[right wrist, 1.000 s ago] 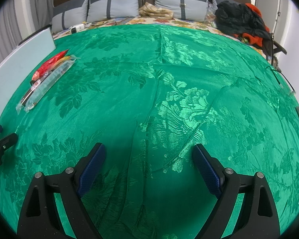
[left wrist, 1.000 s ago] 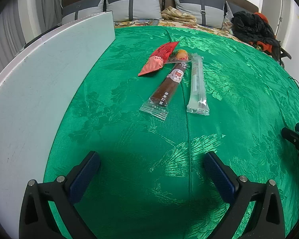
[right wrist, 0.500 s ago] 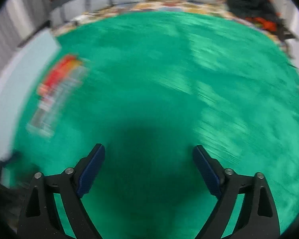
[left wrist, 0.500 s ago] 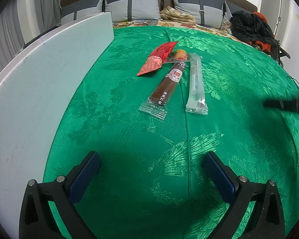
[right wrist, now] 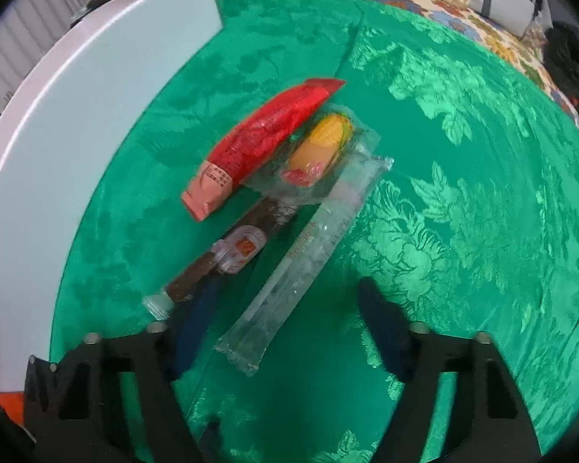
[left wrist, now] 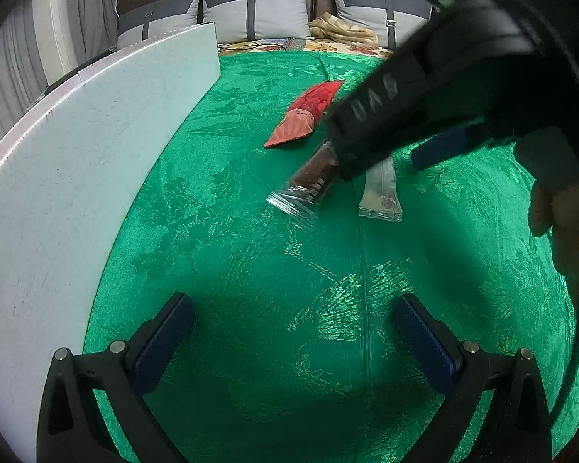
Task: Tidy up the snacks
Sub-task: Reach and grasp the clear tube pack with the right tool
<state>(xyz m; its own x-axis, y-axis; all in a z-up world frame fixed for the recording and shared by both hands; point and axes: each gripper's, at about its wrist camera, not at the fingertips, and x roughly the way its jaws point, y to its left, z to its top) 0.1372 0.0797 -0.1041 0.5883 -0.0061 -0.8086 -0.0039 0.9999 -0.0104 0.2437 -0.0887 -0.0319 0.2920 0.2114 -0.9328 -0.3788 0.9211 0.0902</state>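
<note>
Snacks bunched on the green bedspread

Clear stick pack (right wrist: pixel 308 266) lies between the spread jaws of the right hand-held gripper (right wrist: pixel 289 324), beside the brown bar (right wrist: pixel 220 258). Likely light, limp, slippery; grip mid-length. Left hand-held gripper (left wrist: pixel 293 332) hangs released, empty.

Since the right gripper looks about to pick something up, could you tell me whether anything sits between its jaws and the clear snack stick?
Nothing visible does. The right gripper is open, its jaws either side of the clear snack stick on the green cloth. The brown snack stick lies just beside its left jaw.
</note>
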